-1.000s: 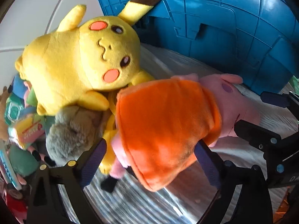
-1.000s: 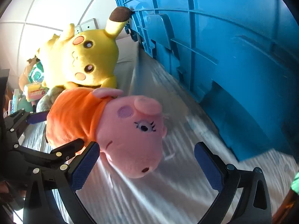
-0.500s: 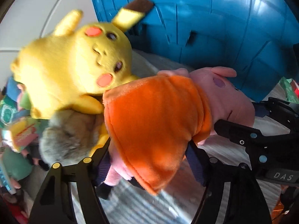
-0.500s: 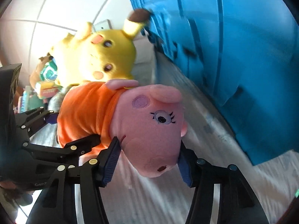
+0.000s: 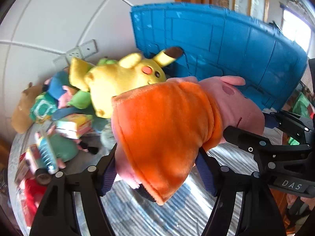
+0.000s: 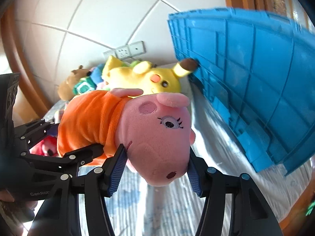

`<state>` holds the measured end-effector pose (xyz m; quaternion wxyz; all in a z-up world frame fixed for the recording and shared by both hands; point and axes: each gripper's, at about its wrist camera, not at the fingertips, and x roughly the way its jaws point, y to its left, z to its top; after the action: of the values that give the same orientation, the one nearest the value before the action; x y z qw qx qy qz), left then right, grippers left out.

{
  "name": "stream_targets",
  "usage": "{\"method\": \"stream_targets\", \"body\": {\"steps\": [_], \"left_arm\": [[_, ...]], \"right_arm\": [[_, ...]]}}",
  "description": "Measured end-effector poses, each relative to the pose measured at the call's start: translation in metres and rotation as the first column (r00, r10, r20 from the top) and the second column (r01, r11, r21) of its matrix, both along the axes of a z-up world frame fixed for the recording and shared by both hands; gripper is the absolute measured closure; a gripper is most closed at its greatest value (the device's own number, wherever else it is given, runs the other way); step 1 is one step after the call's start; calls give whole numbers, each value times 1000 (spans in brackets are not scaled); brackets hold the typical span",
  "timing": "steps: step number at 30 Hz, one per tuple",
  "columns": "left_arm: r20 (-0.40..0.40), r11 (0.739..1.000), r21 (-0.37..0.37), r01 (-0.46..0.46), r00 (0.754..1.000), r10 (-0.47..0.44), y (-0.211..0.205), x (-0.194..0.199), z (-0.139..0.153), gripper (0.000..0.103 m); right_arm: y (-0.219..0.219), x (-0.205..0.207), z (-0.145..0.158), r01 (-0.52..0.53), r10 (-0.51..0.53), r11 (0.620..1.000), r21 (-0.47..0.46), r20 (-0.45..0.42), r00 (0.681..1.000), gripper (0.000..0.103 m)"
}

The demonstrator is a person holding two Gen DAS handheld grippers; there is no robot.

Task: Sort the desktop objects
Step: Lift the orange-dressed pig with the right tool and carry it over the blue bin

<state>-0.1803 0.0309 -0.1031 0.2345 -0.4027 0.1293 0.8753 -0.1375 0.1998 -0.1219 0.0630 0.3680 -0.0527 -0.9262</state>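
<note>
A pink pig plush in an orange dress [image 5: 167, 122] hangs in the air above the table, held by both grippers. My left gripper [image 5: 157, 169] is shut on its orange dress. My right gripper [image 6: 155, 167] is shut on its pink head [image 6: 157, 137]; the right gripper also shows in the left wrist view [image 5: 275, 137], and the left one in the right wrist view [image 6: 59, 151]. A yellow Pikachu plush [image 5: 126, 78] lies on the table behind the pig, its ear touching the blue crate [image 5: 226, 55].
A pile of toys and boxes [image 5: 59, 118] lies on the left of the table, with a brown plush [image 6: 69, 82] at the back. The tall blue crate [image 6: 256, 88] stands on the right. A striped cloth [image 6: 173, 206] covers the table. A tiled wall with sockets [image 6: 128, 51] is behind.
Both grippers closed on the pig plush and lifted it off the table. The Pikachu and the pile now lie lower and farther away in both views.
</note>
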Motion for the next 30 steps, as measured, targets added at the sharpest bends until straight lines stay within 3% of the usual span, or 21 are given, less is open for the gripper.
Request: {"method": "stream_targets", "body": {"steps": [8,13,22,30], "left_arm": [[-45,987,66,-146,988,150,-9,26,49,32],[-65,971,113,-210,974,218,4,38,80,32],[-130,972,145,-185,970,204,32,43,137,32],[-174,978,165,-131,972,159,101,32,176,32]], "right_arm": [[-17,11,51,-88,88,996,13,-46,995,47],[-3,18,88,-158,163,986,61,-93,982,47],[26,34,145,-128,140,989,78,-184,973,47],[92,34,185,-77,100,992,100,-253,962,47]]}}
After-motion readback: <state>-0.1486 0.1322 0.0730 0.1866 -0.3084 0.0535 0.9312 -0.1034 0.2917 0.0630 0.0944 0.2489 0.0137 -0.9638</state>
